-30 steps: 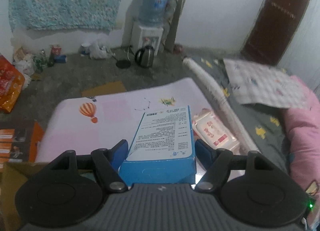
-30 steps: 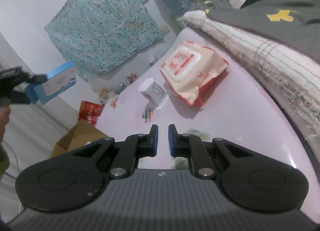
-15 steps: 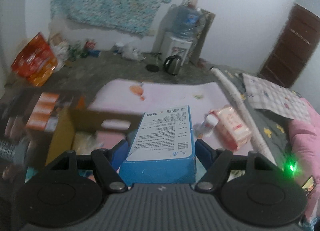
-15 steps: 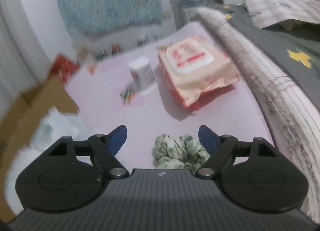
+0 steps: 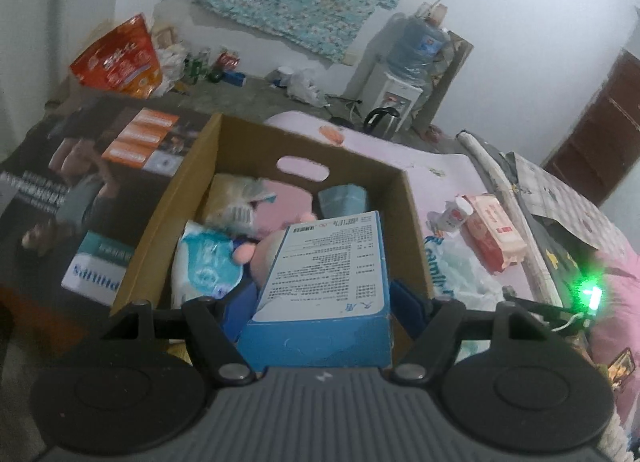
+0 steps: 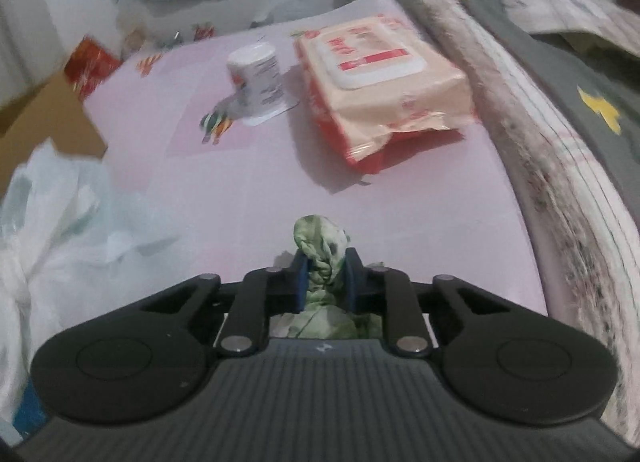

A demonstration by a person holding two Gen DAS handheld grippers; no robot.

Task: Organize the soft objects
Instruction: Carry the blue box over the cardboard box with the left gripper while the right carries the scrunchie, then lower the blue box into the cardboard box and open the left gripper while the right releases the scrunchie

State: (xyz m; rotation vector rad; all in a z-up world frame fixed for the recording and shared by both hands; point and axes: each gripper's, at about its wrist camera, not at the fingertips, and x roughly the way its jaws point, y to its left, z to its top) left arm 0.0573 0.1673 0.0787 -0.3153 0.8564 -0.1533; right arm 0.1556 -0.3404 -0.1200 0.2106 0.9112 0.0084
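My left gripper (image 5: 322, 304) is shut on a blue tissue box (image 5: 324, 282) with a white printed label, held above an open cardboard box (image 5: 404, 197). Inside that box lie a pink plush toy (image 5: 264, 250), a blue-white soft pack (image 5: 204, 266) and other soft items. My right gripper (image 6: 324, 280) is closing on a green-and-white fabric scrunchie (image 6: 322, 246), which is pinched between the blue pads just above the pink mat (image 6: 420, 213). A peach wet-wipes pack (image 6: 380, 81) and a small white bottle (image 6: 258, 75) lie farther along the mat.
A crumpled white plastic bag (image 6: 52, 213) lies at the mat's left edge beside the cardboard box. A rolled grey-white blanket (image 6: 560, 149) borders the mat on the right. Across the floor stand a water dispenser (image 5: 404, 73), a kettle (image 5: 382, 121) and an orange bag (image 5: 116, 61).
My left gripper carried the tissue box leftward from over the mat to above the cardboard box. My right gripper opened over the scrunchie, then closed its pads onto it.
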